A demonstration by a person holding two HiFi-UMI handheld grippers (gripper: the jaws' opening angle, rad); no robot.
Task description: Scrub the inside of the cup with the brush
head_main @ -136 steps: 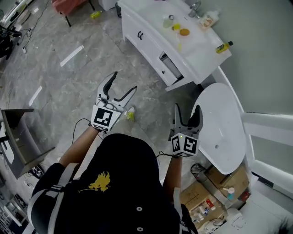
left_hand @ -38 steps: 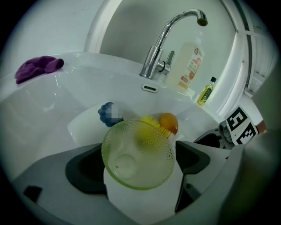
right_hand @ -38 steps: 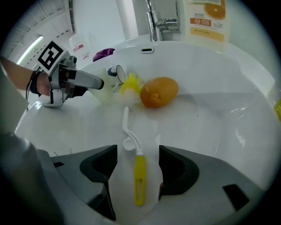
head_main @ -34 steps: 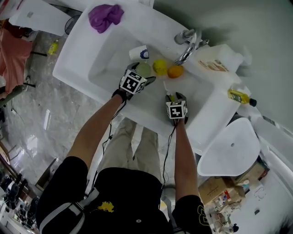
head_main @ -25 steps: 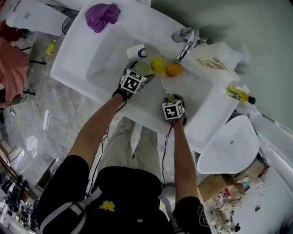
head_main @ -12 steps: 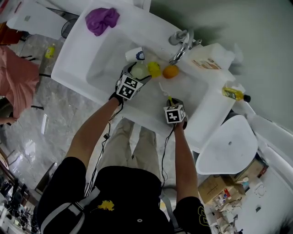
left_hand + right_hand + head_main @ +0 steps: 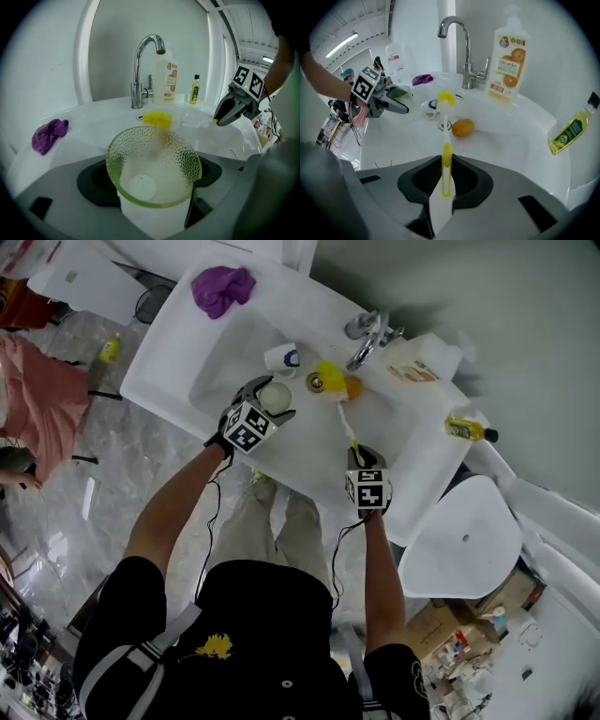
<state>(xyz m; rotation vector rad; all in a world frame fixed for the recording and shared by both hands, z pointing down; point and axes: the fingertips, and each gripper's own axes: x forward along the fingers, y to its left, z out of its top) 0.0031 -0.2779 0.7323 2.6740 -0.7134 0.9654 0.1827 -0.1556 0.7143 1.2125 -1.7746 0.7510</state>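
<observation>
A green-tinted dimpled glass cup (image 7: pixel 152 164) sits upright between the jaws of my left gripper (image 7: pixel 150 176), which is shut on it. In the head view the cup (image 7: pixel 275 397) and left gripper (image 7: pixel 270 399) hang over the left part of the white sink basin (image 7: pixel 216 381). My right gripper (image 7: pixel 359 457) is shut on the white and yellow handle of the brush (image 7: pixel 446 164). The brush's yellow bristle head (image 7: pixel 330 379) points toward the faucet, to the right of the cup and apart from it.
Near the drain of the basin lie a small white cup (image 7: pixel 281 357) and an orange (image 7: pixel 352 388). A faucet (image 7: pixel 370 332), a soap bottle (image 7: pixel 412 362) and a yellow bottle (image 7: pixel 466 429) stand on the rim. A purple cloth (image 7: pixel 223 287) lies at the far corner.
My right gripper has closed on the brush handle and drawn back toward the sink's front edge. My left gripper with the cup has shifted slightly left.
</observation>
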